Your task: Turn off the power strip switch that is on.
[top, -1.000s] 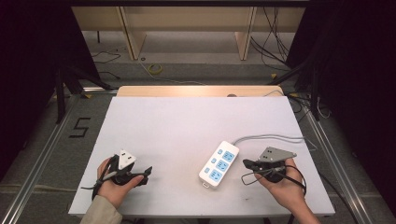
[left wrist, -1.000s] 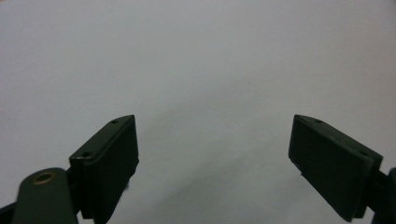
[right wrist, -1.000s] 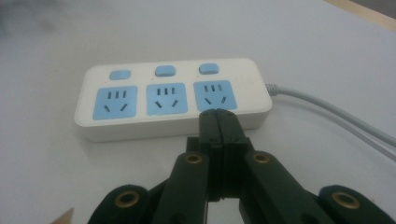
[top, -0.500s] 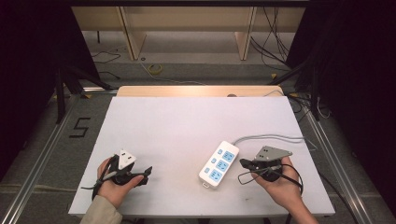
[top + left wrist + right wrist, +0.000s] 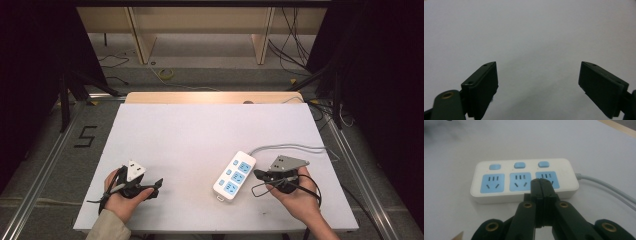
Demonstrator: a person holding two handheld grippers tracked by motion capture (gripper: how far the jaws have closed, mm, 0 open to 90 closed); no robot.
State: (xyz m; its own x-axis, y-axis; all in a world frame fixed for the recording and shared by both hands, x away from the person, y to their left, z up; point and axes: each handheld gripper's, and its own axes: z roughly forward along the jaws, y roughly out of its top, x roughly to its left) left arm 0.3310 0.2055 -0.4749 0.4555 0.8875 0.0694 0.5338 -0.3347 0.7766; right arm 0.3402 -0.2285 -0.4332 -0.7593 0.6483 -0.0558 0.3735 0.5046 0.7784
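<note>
Claw (image 5: 541, 185) closed by pwr strip (image 5: 524, 180)

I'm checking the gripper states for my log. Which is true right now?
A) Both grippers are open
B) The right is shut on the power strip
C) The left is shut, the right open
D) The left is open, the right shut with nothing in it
D: the left gripper has its jaws wide apart over bare table, while the right gripper has its jaws pressed together just short of the power strip.
</note>
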